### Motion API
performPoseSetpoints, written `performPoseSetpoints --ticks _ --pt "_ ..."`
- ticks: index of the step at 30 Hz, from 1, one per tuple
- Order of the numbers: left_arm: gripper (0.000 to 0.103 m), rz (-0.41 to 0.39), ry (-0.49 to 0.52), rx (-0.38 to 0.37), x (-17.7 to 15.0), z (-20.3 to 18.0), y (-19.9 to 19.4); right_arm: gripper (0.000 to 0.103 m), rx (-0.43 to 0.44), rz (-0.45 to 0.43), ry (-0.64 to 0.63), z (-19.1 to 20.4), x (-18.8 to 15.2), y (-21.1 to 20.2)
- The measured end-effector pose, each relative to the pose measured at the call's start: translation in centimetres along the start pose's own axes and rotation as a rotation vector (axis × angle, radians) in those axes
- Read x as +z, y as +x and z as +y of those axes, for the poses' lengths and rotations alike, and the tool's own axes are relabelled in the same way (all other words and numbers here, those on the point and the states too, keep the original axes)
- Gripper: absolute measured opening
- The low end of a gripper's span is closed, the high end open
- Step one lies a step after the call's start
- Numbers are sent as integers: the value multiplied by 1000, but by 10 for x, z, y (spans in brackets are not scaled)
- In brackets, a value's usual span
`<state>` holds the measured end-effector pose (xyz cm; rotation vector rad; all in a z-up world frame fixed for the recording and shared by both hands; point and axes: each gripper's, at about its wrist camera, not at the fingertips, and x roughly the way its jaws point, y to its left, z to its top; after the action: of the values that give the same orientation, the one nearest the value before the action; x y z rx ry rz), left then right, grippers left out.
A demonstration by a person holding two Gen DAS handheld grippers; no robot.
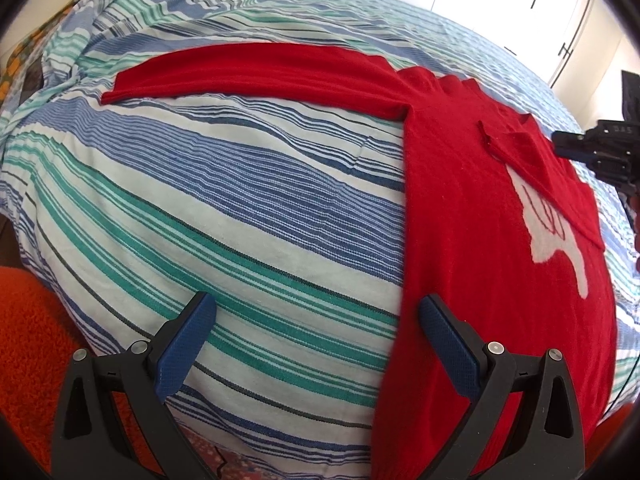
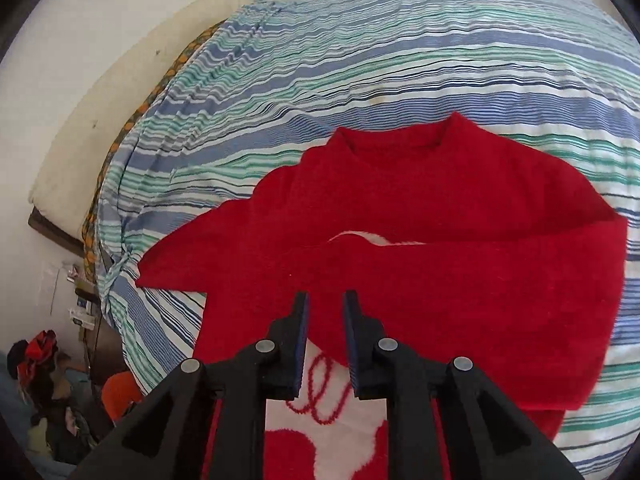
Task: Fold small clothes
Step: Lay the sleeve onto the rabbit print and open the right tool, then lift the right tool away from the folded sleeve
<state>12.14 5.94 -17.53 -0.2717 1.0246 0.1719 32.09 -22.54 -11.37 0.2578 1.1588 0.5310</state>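
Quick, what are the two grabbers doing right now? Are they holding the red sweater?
Left gripper: open, holding nothing, above the striped bedspread.
Right gripper: nearly closed, over the red sweater's folded sleeve; whether it pinches the fabric cannot be told.

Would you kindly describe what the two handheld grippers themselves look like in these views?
Both look alike. The left gripper has black angular plastic arms with round silver pivot pins and two flat fingers faced with textured blue pads. The right gripper has the same black frame, silver pins and blue-edged pads. No cables or sleeves are visible.
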Motion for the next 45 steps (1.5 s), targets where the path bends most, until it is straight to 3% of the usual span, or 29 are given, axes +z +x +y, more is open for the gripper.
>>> performPoseSetpoints --ticks 3,6,10,14,17,22,24,28,32,35,37,45 --pt "101 3 8 -1 -1 0 0 18 -74 78 -35 16 -7 55" --pt "101 6 10 -9 -2 1 -2 22 3 126 -68 30 -24 84" --pt "101 6 -9 -29 0 3 -2 21 93 71 -165 48 -34 52" --pt "101 -4 -24 -49 2 3 -5 62 -24 -52 -298 51 -60 -14" --pt "101 -7 -8 -53 0 -1 -6 65 -173 -118 -351 33 -96 -56" --pt "101 -19 49 -39 -5 -12 -6 67 -425 -191 -212 -30 -165 -114" --pt "101 -19 74 -28 -6 -16 -5 81 -525 -216 -122 -56 -188 -133" --pt "102 17 123 8 -11 -25 7 83 -636 -200 93 -108 -225 -147" --pt "102 27 134 25 -13 -28 14 92 -572 -205 266 -147 -248 -140" --pt "102 38 120 7 -12 -24 15 103 -576 -201 234 -147 -243 -133" --pt "103 38 118 3 -13 -23 15 103 -611 -199 202 -144 -242 -127" --pt "102 35 134 15 -16 -25 15 103 -615 -201 200 -142 -243 -124"
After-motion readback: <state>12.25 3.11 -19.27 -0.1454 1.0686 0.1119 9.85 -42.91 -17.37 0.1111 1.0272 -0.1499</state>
